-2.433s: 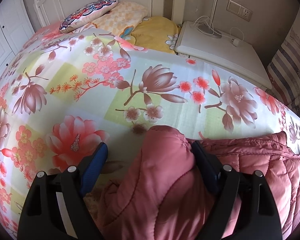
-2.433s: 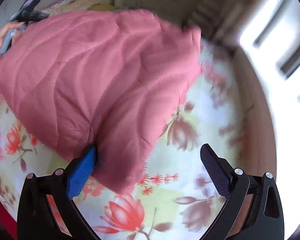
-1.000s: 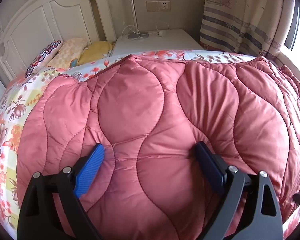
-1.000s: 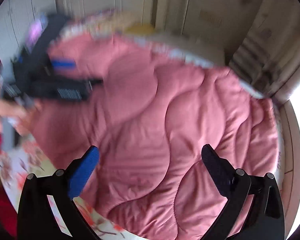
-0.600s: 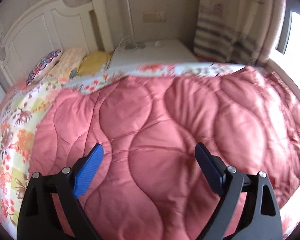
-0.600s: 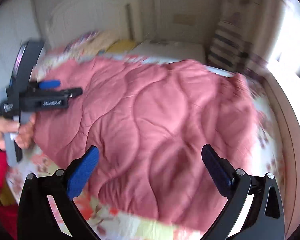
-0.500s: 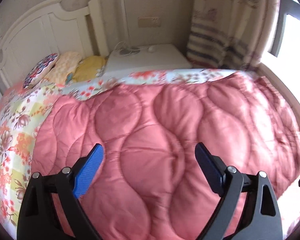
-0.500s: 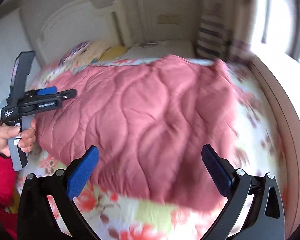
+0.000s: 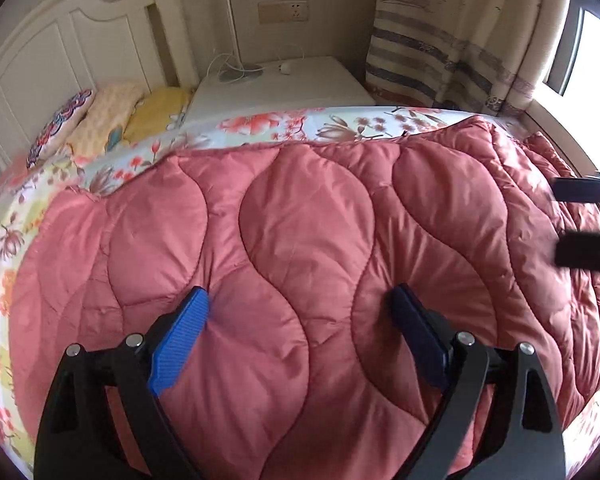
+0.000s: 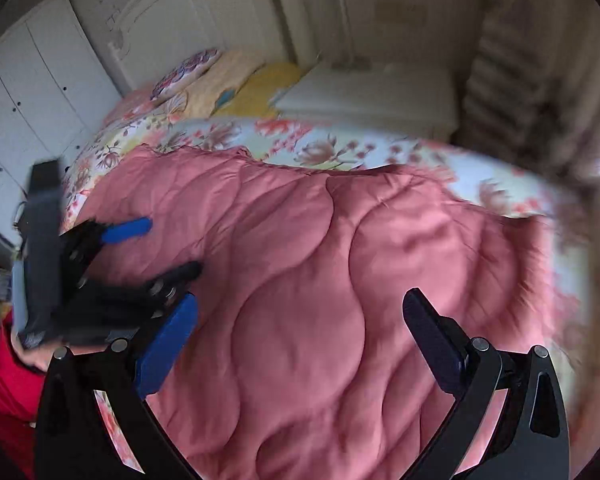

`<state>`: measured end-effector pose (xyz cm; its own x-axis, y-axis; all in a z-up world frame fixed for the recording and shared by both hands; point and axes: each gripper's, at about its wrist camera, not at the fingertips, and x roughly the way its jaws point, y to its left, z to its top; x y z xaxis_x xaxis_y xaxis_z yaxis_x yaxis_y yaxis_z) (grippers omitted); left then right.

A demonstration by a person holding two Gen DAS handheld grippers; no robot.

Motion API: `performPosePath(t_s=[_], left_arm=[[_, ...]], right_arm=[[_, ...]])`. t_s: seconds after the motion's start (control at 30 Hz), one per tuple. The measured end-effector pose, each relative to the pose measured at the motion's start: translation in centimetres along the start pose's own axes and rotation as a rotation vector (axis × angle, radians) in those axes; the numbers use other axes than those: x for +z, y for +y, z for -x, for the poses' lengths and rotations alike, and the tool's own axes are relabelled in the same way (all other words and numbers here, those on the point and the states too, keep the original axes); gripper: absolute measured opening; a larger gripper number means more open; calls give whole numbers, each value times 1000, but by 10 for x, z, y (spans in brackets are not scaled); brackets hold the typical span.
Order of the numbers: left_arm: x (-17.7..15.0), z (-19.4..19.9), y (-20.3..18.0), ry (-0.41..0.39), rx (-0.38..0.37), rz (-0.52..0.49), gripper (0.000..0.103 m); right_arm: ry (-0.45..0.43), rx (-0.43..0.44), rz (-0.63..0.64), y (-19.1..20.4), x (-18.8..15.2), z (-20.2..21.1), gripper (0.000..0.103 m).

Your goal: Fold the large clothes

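A large pink quilted garment (image 9: 300, 248) lies spread flat over the floral bedsheet (image 9: 340, 122); it also fills the right wrist view (image 10: 340, 272). My left gripper (image 9: 300, 312) is open and empty, just above the garment's near part. My right gripper (image 10: 300, 316) is open and empty above the garment's near edge. The right gripper's fingers (image 9: 584, 220) show at the right edge of the left wrist view, and the left gripper (image 10: 156, 248) shows at the left of the right wrist view.
Pillows (image 9: 100, 116) lie by the white headboard (image 9: 60, 60). A white nightstand (image 9: 280, 88) with a cable stands beside the bed. A striped curtain (image 9: 460, 48) and a window are at the right. White cupboards (image 10: 32, 92) stand at the left.
Both grippers have let go of the garment, which now lies spread on the bed. Both have drawn back, and the two grippers have come closer together.
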<state>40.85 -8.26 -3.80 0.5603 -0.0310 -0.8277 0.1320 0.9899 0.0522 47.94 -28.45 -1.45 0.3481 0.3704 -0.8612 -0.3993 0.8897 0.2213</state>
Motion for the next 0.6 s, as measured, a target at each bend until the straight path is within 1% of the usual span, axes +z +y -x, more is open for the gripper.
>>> performPosePath(t_s=[0.07, 0.1, 0.13, 0.17, 0.2, 0.23, 0.27, 0.33, 0.37, 0.4, 0.43, 0.47, 0.5, 0.53, 0.57, 0.6], left_arm=[[-2, -1, 1, -4, 0, 3, 93], [-2, -2, 2, -4, -5, 6, 93], [-3, -3, 2, -6, -8, 8, 93], [-4, -4, 3, -7, -10, 9, 93], [-4, -5, 3, -8, -12, 10, 93], [-4, -5, 5, -8, -13, 10, 93], [-5, -5, 4, -8, -12, 9, 93], [-4, -5, 4, -9, -13, 12, 94], [-5, -6, 5, -10, -15, 15, 94], [-5, -5, 4, -12, -15, 15, 94], [-5, -5, 5, -15, -16, 17, 94], [-5, -6, 5, -18, -15, 19, 94], [-5, -6, 5, -21, -14, 22, 94], [-6, -6, 4, -27, -11, 23, 95], [-6, -6, 4, -30, -8, 24, 95], [-7, -6, 4, -33, -6, 23, 95]], right_arm=[[43, -74, -65, -28, 3, -18, 95], [36, -65, -102, -46, 3, -21, 95], [24, -82, -138, -62, 3, -20, 95], [19, -140, -184, -80, 1, -19, 95], [16, -156, -222, -93, -1, -16, 95], [18, -147, -281, -105, -3, -12, 95], [23, -162, -315, -110, -4, -4, 95], [-1, -198, -268, -100, -6, 13, 95], [-22, -193, -246, -93, -8, 22, 95], [-49, -164, -223, -85, -12, 30, 95], [-60, -127, -183, -76, -18, 33, 96], [-58, -121, -153, -72, -23, 32, 97], [-24, -171, -131, -67, -27, 20, 97], [28, -187, -147, -75, -33, 4, 98], [35, -139, -182, -82, -34, -2, 98], [16, -103, -240, -91, -37, 0, 98]])
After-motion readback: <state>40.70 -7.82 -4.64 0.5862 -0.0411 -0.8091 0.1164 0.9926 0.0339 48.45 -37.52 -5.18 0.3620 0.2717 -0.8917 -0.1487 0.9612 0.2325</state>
